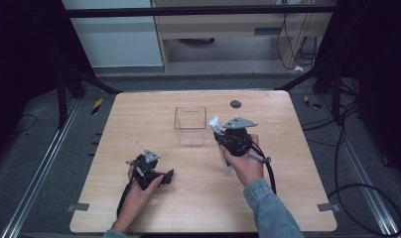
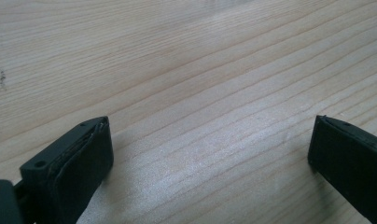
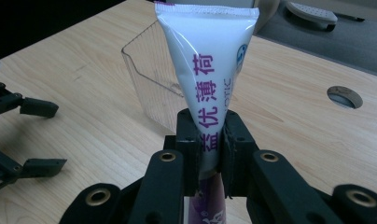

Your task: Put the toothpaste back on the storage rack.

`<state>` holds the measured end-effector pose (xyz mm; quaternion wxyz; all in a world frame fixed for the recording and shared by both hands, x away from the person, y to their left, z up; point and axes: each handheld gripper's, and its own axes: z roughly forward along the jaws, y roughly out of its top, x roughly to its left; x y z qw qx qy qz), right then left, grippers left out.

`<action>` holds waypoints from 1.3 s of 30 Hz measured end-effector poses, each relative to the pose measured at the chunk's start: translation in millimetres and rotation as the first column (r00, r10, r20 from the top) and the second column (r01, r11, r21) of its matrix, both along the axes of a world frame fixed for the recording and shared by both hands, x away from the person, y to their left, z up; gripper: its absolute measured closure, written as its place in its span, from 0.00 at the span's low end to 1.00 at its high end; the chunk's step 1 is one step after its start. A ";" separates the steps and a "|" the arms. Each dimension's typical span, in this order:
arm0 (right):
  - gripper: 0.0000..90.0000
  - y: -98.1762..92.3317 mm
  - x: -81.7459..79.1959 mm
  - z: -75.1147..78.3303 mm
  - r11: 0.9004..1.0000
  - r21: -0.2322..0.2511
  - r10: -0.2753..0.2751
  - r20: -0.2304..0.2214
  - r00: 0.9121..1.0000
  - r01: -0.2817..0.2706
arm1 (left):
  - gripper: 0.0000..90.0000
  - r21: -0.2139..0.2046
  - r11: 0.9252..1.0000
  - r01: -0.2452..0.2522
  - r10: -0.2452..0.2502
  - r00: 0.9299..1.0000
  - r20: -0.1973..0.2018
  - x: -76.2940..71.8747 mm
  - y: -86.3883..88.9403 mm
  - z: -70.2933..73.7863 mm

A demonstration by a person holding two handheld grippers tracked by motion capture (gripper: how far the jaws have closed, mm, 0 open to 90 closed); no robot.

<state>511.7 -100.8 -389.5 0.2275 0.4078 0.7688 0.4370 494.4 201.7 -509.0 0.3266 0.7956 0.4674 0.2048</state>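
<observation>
right tool [image 3: 210,144]: clamps white tube [image 3: 207,70], raised | left tool [image 2: 210,154]: wide, low over table [image 2: 200,56]

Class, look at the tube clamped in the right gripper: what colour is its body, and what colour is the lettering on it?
The tube is white with purple lettering, clearest in the right gripper view.

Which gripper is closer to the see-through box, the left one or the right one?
The right. The right gripper, shut on a white tube, is just beside the clear plastic box at its right edge. The left gripper rests on the table, nearer the person and apart from the box.
</observation>
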 end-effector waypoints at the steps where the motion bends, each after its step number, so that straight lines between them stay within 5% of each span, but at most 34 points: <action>1: 0.88 -0.3 0.2 0.2 1.000 0.005 0.001 0.002 1.000 -0.001 | 0.00 0.000 1.000 0.000 0.000 1.000 0.000 0.0 0.0 0.0; 39: 0.88 24.2 -10.1 4.0 0.996 0.070 0.049 0.050 0.998 -0.053 | 0.00 0.001 1.000 0.002 -0.002 1.000 -0.001 -0.1 -0.2 0.1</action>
